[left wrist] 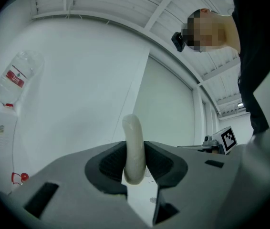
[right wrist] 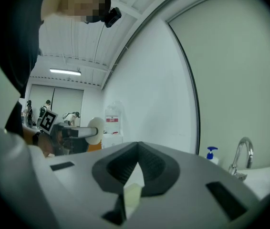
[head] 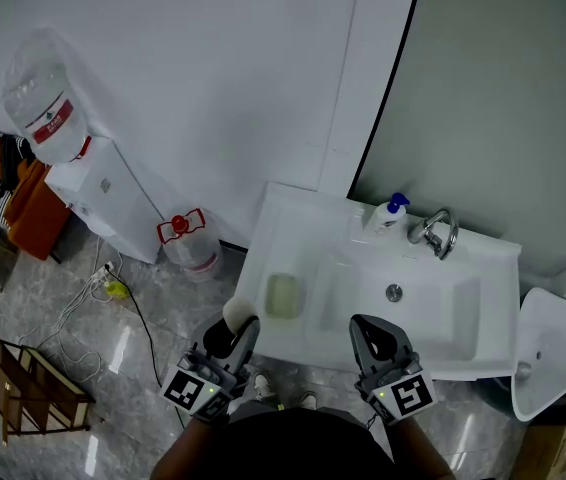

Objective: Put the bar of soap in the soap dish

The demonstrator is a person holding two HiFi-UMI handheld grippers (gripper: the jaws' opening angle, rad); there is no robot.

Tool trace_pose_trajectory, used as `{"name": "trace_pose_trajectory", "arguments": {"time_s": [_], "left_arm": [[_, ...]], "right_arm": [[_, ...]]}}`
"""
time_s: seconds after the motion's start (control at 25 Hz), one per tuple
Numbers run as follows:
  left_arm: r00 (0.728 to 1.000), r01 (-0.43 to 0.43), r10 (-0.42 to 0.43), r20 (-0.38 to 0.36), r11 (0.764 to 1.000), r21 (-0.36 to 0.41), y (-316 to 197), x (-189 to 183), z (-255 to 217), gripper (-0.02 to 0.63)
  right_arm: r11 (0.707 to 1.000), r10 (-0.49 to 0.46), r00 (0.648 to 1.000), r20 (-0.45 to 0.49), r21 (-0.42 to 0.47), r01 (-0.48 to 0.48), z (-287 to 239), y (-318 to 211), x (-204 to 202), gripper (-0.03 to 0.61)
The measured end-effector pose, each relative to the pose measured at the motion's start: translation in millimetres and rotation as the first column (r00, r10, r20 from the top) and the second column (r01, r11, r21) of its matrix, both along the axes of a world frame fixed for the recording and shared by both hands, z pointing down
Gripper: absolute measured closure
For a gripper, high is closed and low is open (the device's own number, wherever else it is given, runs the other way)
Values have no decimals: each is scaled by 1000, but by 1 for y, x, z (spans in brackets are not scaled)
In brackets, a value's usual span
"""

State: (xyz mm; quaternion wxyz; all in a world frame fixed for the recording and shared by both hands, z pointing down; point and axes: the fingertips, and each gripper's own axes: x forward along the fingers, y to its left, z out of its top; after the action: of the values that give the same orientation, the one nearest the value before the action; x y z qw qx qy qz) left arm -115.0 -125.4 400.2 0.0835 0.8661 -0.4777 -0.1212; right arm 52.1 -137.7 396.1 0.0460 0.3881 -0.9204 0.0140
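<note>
My left gripper [left wrist: 135, 150] pinches the pale, rounded bar of soap [left wrist: 132, 128] on edge; my right gripper [right wrist: 137, 149] is pressed together, empty.

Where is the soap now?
The bar of soap is clamped in the left hand-held gripper, lower left in the head view, just left of the soap dish.
</note>
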Motion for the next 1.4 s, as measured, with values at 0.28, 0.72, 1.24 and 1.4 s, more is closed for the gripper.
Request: {"name": "trace_pose_trajectory", "arguments": {"time_s": [0.28, 0.72, 1.24, 1.4], "left_arm": [[999, -42, 41, -14, 998, -47, -16, 5, 18, 499], [994, -100, 103, 17, 986, -132, -47, 9, 79, 499], [985, -164, 174, 5, 936, -313, -92, 22, 168, 499], [981, -181, 192, -8, 913, -366, -103, 32, 193, 499]], "right_arm": [[999, 25, 999, -22, -36, -26, 10, 0, 2, 566], [995, 42, 998, -38, -90, -46, 25, -2, -3, 566], [986, 92, 993, -73, -133, -102, 43, -4, 2, 566], [983, 114, 991, -73, -139, -123, 45, -5, 7, 566]]}}
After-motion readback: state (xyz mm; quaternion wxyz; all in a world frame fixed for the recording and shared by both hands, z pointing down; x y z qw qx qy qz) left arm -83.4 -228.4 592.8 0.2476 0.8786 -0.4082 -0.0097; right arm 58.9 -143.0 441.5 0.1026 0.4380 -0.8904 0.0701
